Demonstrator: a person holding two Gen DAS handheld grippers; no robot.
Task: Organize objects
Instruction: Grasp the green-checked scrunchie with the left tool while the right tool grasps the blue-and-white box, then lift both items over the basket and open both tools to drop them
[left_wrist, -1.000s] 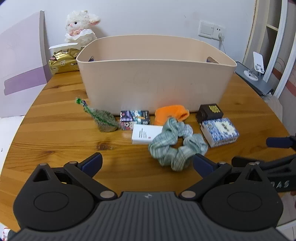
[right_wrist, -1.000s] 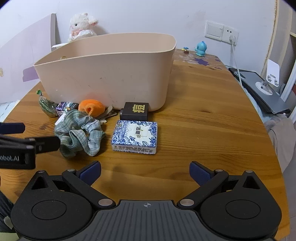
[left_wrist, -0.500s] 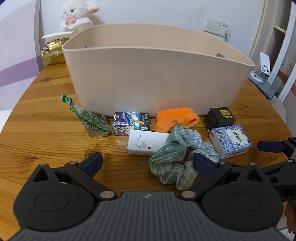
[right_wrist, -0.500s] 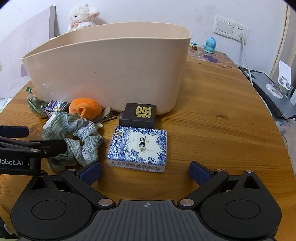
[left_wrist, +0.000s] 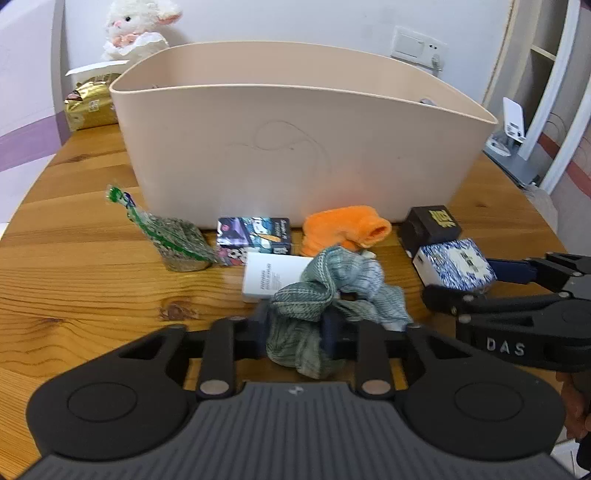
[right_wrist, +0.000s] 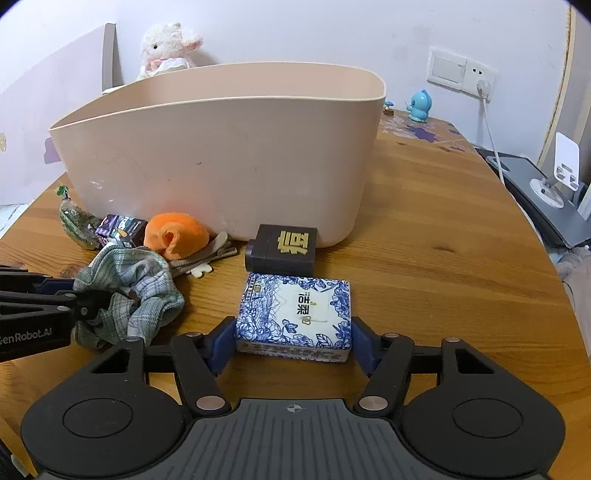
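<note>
Closing on two items at once, both grippers have gone from spread wide half a second ago to clamped: the left gripper (left_wrist: 295, 328) has its fingers pinched on the green plaid scrunchie (left_wrist: 332, 291) at lower centre of its view, and the right gripper (right_wrist: 293, 349) has its fingers pressed against either side of the blue-and-white tissue pack (right_wrist: 295, 314). Both items still rest on the wooden surface (right_wrist: 443, 258), in front of the beige bin (right_wrist: 221, 155). Both grasps look secured, so lifting into the bin seems the likely next step.
</note>
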